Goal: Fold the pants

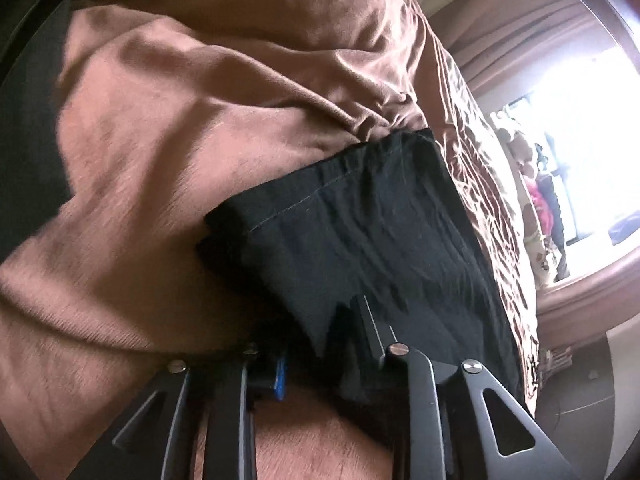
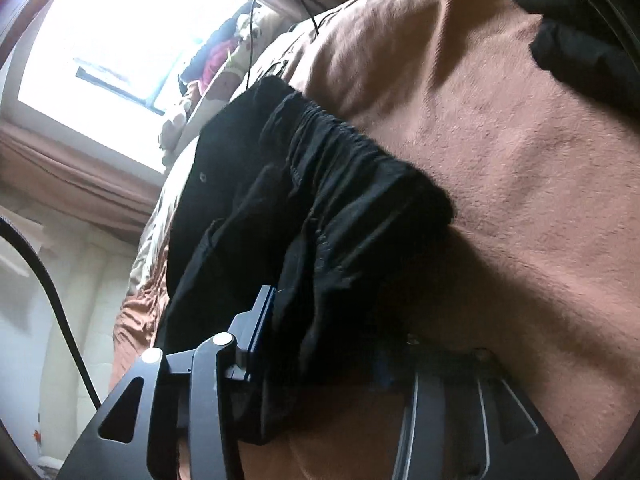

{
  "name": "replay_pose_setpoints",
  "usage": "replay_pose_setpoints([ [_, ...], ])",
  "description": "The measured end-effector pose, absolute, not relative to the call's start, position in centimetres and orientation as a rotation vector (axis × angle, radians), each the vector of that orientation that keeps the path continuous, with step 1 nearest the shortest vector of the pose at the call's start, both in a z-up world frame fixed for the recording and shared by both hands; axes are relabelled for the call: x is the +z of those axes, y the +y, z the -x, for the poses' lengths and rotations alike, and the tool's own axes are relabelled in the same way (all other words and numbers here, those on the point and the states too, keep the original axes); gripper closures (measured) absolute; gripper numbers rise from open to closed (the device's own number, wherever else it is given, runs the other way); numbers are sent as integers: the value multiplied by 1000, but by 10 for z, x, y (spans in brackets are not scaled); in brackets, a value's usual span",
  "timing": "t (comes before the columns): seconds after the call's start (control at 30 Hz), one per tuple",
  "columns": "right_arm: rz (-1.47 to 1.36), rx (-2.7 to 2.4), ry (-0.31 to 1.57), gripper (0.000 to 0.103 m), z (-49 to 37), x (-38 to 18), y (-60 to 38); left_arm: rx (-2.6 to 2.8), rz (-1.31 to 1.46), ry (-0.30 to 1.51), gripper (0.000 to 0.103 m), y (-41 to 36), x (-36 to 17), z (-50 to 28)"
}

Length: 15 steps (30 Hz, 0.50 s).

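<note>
The bed (image 1: 140,160), spread with a brown fleece blanket, carries the black pants (image 1: 360,220), which lie already doubled into a thick bundle running along its window-side edge. Both grippers sit at the bundle's near end, with its long axis stretching away from them. The left gripper (image 1: 320,344) is closed on the hemmed end; the right gripper (image 2: 320,340) is clamped on the gathered waistband layers. Beyond the bed are a bright window (image 2: 120,40) and curtains.
</note>
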State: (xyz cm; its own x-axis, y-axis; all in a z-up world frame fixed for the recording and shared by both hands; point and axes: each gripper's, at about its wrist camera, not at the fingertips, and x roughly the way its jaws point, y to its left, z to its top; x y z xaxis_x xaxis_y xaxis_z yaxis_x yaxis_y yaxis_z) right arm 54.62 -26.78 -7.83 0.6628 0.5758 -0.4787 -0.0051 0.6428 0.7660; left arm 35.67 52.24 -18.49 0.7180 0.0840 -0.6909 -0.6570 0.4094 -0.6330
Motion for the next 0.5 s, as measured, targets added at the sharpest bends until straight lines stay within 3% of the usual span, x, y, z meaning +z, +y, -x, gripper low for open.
replay_pose_setpoints([
  [0.1, -815, 359, 784, 63, -557, -77, -266, 532, 1012, 641, 74, 527, -182, -367],
  [0.17, -821, 340, 780, 75, -560, -74, -268, 555, 985, 638, 94, 528, -178, -368],
  [0.2, -816, 328, 776, 89, -562, -74, -269, 554, 957, 635, 94, 527, -173, -369],
  [0.23, -811, 329, 768, 91, -562, -70, -270, 555, 939, 631, 96, 527, -169, -369],
  [0.5, -772, 332, 678, 95, -543, -3, -259, 552, 886, 552, 97, 520, -114, -354],
])
